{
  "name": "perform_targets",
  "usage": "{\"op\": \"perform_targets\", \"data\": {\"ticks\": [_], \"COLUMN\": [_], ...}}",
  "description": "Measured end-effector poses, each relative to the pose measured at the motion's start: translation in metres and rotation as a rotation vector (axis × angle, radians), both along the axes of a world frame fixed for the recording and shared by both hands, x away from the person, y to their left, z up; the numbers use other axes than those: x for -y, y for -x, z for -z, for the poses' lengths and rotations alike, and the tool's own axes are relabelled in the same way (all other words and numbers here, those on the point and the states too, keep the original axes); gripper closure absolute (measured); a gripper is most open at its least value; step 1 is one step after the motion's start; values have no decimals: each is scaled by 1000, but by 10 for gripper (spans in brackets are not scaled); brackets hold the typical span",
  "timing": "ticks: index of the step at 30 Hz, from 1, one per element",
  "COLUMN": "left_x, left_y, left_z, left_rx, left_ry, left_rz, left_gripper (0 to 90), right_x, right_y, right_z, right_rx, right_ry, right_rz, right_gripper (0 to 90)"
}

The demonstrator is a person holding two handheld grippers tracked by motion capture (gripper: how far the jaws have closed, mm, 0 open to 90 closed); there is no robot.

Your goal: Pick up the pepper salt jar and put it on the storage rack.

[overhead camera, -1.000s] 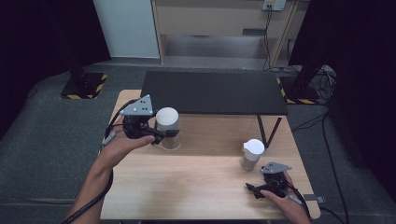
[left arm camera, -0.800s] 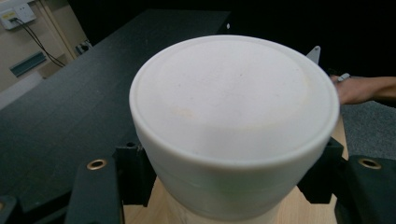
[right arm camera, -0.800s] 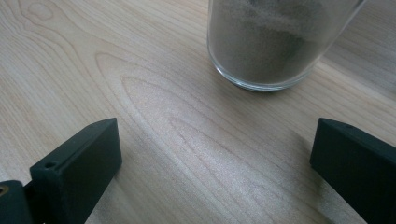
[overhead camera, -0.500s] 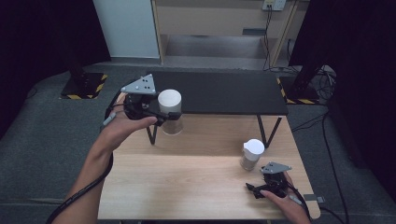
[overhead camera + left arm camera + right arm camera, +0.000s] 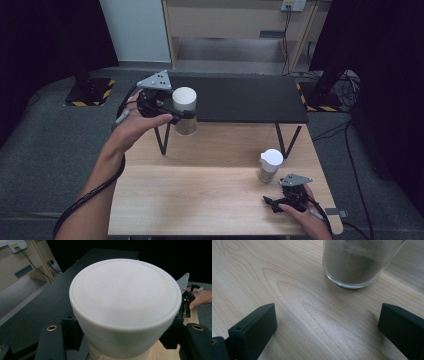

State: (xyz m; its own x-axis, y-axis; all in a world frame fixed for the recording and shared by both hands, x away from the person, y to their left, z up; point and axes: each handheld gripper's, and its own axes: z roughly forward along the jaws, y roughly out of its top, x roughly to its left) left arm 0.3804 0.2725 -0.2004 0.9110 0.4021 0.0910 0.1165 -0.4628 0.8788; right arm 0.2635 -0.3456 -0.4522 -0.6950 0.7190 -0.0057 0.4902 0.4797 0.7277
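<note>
A glass jar with a white lid (image 5: 184, 111) hangs in the air over the table's far left, in front of the black shelf (image 5: 240, 100). My left gripper (image 5: 179, 117) is shut on it, just under the lid. In the left gripper view the white lid (image 5: 125, 302) is close up, with the black jaws at both sides of the jar. A second white-lidded jar (image 5: 270, 165) stands on the wooden table (image 5: 200, 195) at the right. My right gripper (image 5: 270, 203) rests on the table in front of it, open and empty; the jar's glass base (image 5: 357, 262) lies ahead of its jaws.
The black shelf stands on thin legs across the back of the table. Beyond it are a grey floor, a wooden cabinet (image 5: 235, 25) and cables. The other hand and its gripper (image 5: 187, 302) appear far off in the left gripper view.
My left gripper has lifted the jar off the table and carried it up and toward the black shelf. The right gripper and the second jar have stayed put.
</note>
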Motion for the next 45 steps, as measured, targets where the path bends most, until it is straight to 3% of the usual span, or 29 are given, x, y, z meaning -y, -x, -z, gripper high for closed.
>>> {"op": "perform_targets", "data": {"ticks": [9, 18, 36, 45], "left_x": [4, 11, 17, 15], "left_y": [-11, -30, -72, -79], "left_z": [-10, -14, -4, 2], "left_rx": [2, -8, -39, -49], "left_ry": [3, 4, -11, 9], "left_rz": [-24, -44, -104, -108], "left_gripper": [336, 336, 336, 335], "right_x": [0, 0, 0, 0], "right_y": [0, 0, 0, 0], "right_z": [0, 0, 0, 0], "right_rx": [0, 1, -2, -2], "right_ry": [0, 0, -1, 0], "right_rz": [0, 0, 0, 0], "right_gripper": [28, 28, 29, 29]}}
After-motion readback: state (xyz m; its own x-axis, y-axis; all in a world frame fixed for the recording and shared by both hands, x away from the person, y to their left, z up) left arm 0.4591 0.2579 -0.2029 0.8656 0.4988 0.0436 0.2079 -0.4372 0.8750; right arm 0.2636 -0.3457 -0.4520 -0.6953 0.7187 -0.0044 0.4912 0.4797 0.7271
